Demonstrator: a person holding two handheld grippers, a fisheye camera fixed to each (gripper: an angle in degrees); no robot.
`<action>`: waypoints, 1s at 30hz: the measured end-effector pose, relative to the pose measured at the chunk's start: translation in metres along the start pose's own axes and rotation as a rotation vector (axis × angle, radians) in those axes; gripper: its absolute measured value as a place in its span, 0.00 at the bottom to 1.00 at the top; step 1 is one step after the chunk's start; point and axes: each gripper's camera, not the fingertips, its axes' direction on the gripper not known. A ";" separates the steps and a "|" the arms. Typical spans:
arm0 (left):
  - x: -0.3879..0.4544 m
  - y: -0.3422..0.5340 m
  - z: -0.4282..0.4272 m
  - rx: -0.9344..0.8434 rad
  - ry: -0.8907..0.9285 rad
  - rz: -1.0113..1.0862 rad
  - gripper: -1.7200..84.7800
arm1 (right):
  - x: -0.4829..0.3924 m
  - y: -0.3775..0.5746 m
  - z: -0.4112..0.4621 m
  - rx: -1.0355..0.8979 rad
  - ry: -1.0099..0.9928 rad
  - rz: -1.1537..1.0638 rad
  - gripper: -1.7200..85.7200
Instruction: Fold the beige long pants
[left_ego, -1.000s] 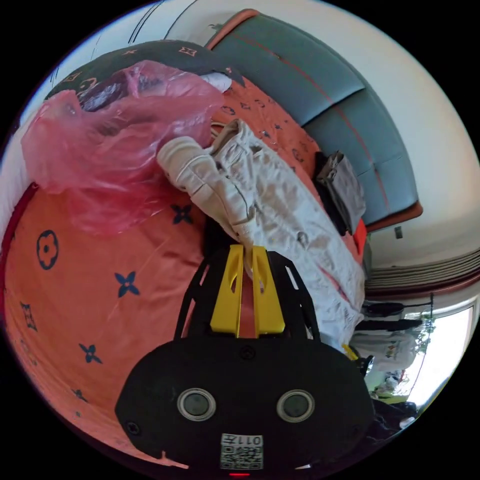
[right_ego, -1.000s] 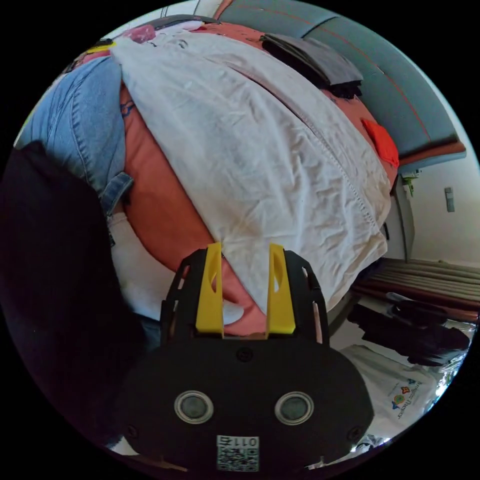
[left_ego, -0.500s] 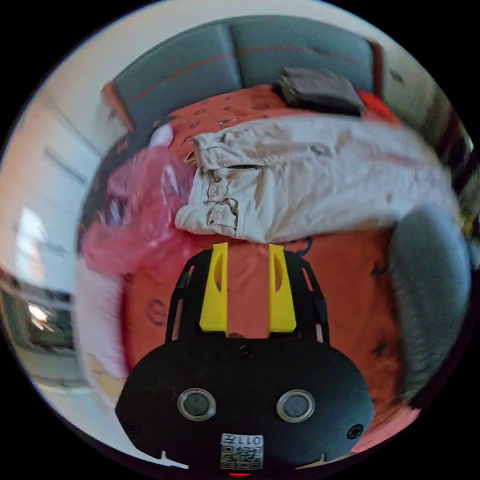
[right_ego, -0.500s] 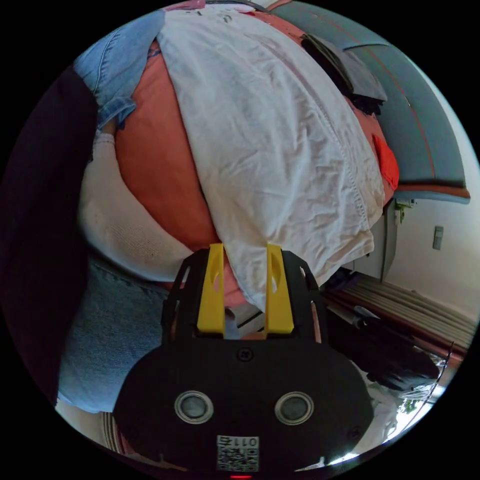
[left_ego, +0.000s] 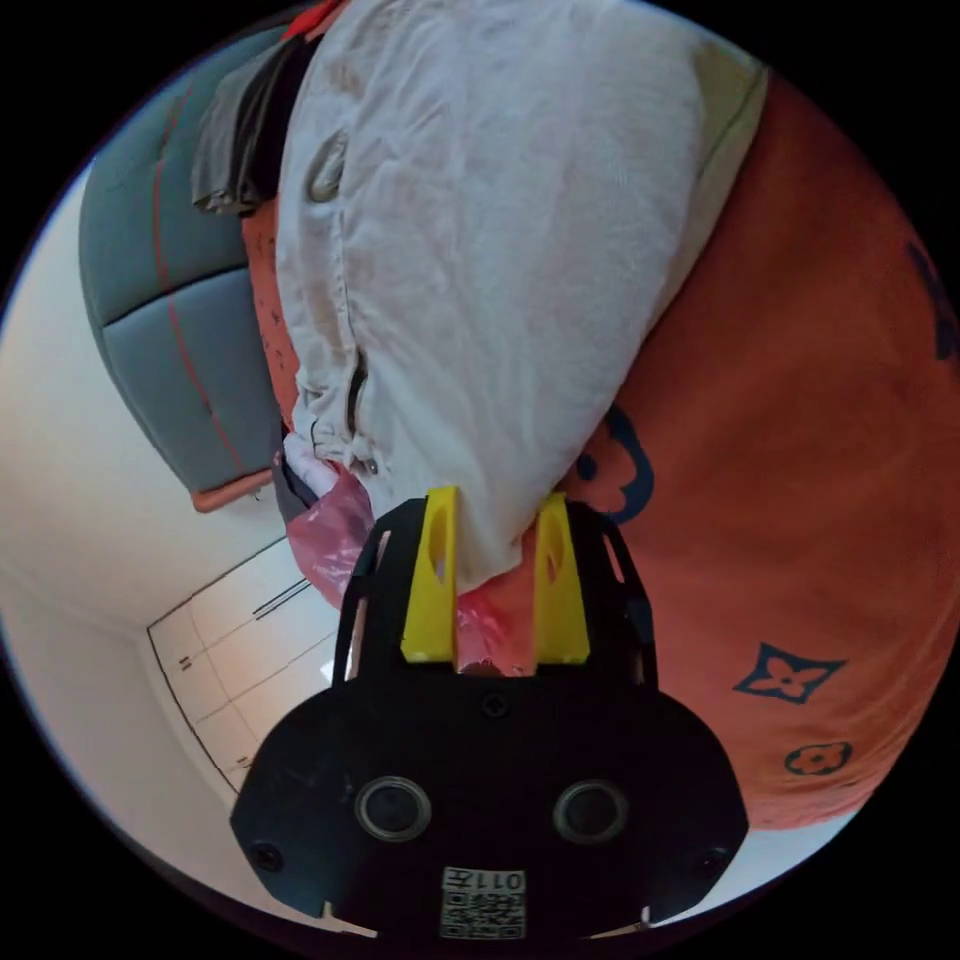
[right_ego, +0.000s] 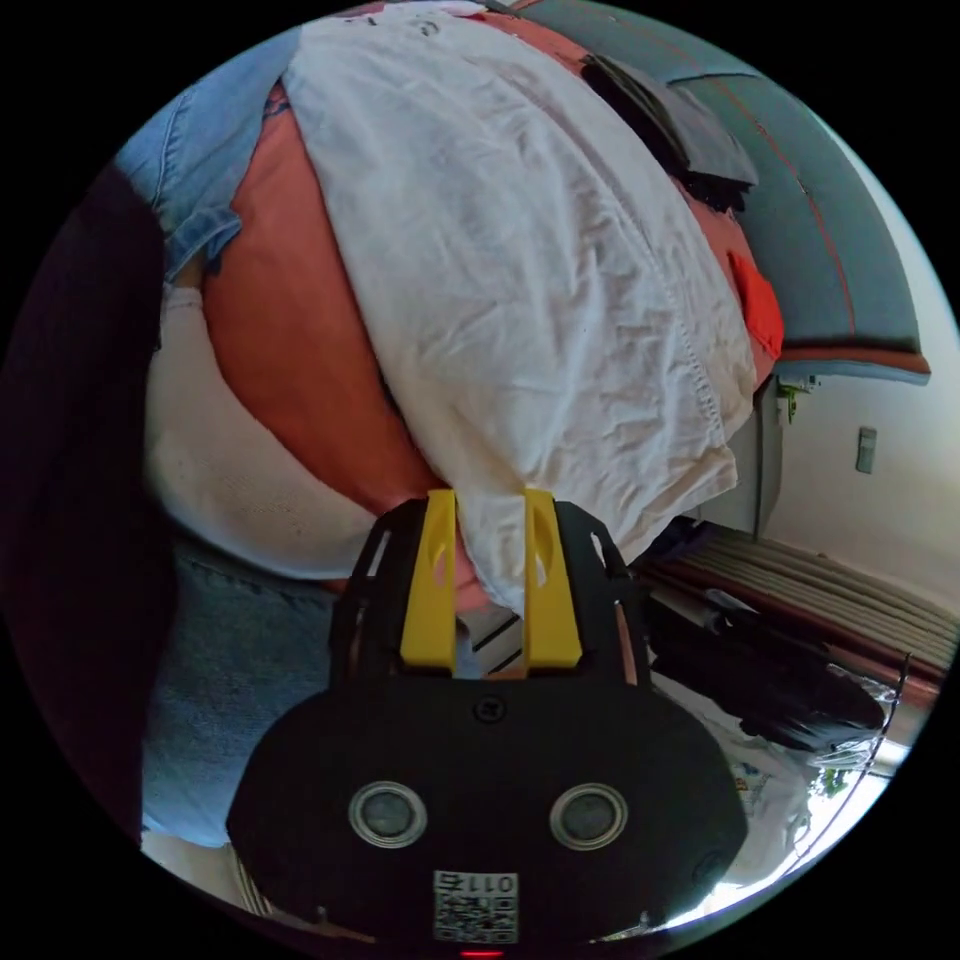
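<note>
The beige long pants (left_ego: 480, 260) lie spread flat on a bed covered with an orange patterned sheet (left_ego: 800, 420), running along the bed between the padded grey headboard (left_ego: 165, 340) and the bed's near edge.

In the left gripper view, the left gripper (left_ego: 493, 560) has its yellow jaws parted, and a corner of the pants at the waist end, where a button and fly opening show, pokes down between them. The cloth seems to touch the jaws' inner faces, but I cannot tell whether they press on it. Just beside that corner a crumpled pink plastic bag (left_ego: 325, 530) lies against the pants, partly hidden behind the gripper. A folded dark garment (left_ego: 235, 150) rests on the sheet by the headboard, near the far side of the pants.

In the right gripper view, the right gripper (right_ego: 485, 575) also has its jaws apart, with the hem corner of a pant leg (right_ego: 500, 560) hanging between them over the bed's edge; whether it is pinched cannot be told. The dark garment (right_ego: 670, 125) and a small red-orange cloth (right_ego: 755, 300) lie beyond the pants by the headboard. A person in denim (right_ego: 200, 190) stands at the near edge of the bed, close beside the pants.
</note>
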 end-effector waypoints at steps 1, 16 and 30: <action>-0.006 -0.011 0.000 0.011 0.043 0.025 0.08 | 0.006 -0.003 -0.001 0.006 0.012 -0.005 0.11; -0.104 -0.086 -0.060 0.075 0.031 0.216 0.02 | 0.122 -0.016 -0.068 0.047 0.038 -0.064 0.05; -0.347 -0.283 -0.003 -0.055 0.259 -0.325 0.02 | 0.375 -0.177 -0.023 -0.066 0.034 0.057 0.06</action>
